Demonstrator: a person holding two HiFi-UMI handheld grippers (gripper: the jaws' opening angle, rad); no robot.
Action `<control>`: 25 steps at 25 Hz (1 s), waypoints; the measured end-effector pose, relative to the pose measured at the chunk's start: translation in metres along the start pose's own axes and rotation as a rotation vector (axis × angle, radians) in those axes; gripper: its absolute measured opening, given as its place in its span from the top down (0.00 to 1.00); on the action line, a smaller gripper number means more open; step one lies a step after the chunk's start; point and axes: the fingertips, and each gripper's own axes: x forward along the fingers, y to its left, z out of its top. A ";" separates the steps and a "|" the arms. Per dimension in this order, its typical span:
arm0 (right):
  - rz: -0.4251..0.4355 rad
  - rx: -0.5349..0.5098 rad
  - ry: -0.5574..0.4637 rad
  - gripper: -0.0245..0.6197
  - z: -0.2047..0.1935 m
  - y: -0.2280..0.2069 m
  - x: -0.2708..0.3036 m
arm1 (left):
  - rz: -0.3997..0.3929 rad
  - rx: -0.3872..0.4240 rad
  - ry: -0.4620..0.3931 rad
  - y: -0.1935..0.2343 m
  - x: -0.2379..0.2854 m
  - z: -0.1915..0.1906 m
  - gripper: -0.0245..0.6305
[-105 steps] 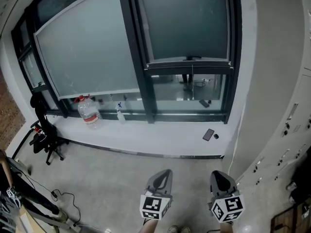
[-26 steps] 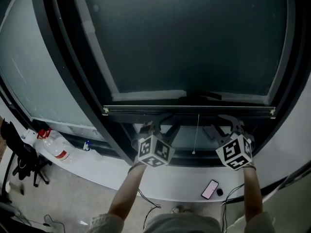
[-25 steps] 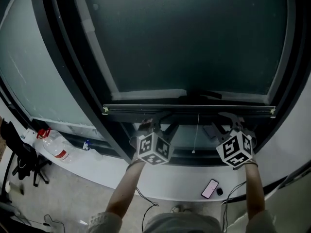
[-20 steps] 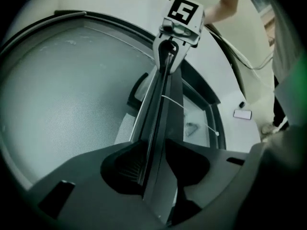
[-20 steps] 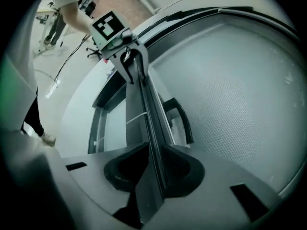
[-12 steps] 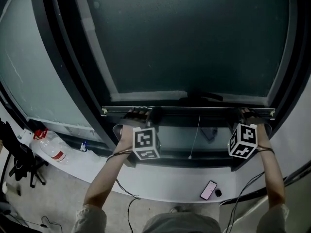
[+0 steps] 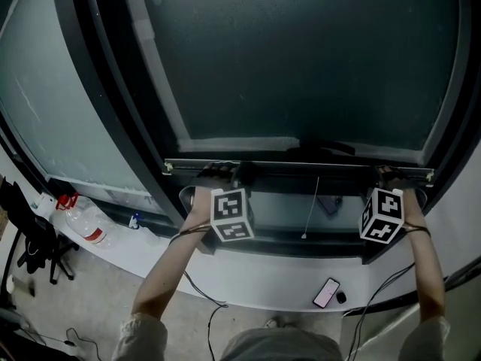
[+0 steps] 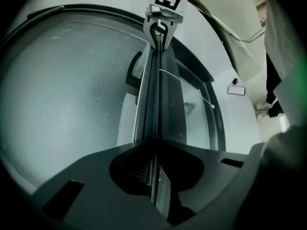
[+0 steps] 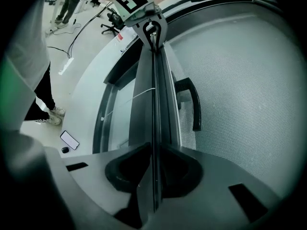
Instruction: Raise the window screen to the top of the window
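Observation:
The window screen (image 7: 301, 59) is a dark mesh with a thin bottom bar (image 7: 301, 168) across the window. My left gripper (image 7: 225, 173) is at the bar's left end and its jaws are closing, with the bar (image 8: 152, 95) clamped between them (image 8: 154, 145). At the right end my right gripper (image 7: 391, 175) is shut on the same bar (image 9: 154, 90), which runs straight through the jaws (image 9: 154, 150). Each gripper view shows the other gripper at the bar's far end. A pull cord (image 7: 312, 209) hangs from the bar.
A black window handle (image 9: 194, 104) sits just above the bar. On the sill below lie a phone (image 7: 327, 292), a water bottle (image 7: 79, 228) and a small spray bottle (image 7: 135, 222). A black chair (image 7: 26, 247) stands at the far left.
Both grippers have spread apart from under the bar's middle to its two ends, rolled upright and closed on the bar. The bar has stayed at about the same height.

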 end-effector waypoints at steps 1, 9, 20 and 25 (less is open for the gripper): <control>0.000 -0.001 0.002 0.85 0.000 0.000 0.000 | -0.007 -0.003 0.002 0.000 0.000 0.000 0.89; 0.059 0.029 -0.014 0.86 0.000 -0.003 -0.003 | -0.099 0.050 0.030 -0.002 0.000 0.001 0.92; 0.171 0.067 0.010 0.88 0.003 -0.003 -0.002 | -0.260 0.012 0.053 -0.005 0.000 0.000 0.93; 0.173 0.056 0.022 0.93 0.002 -0.004 -0.002 | -0.258 0.005 0.046 -0.004 -0.001 0.000 0.93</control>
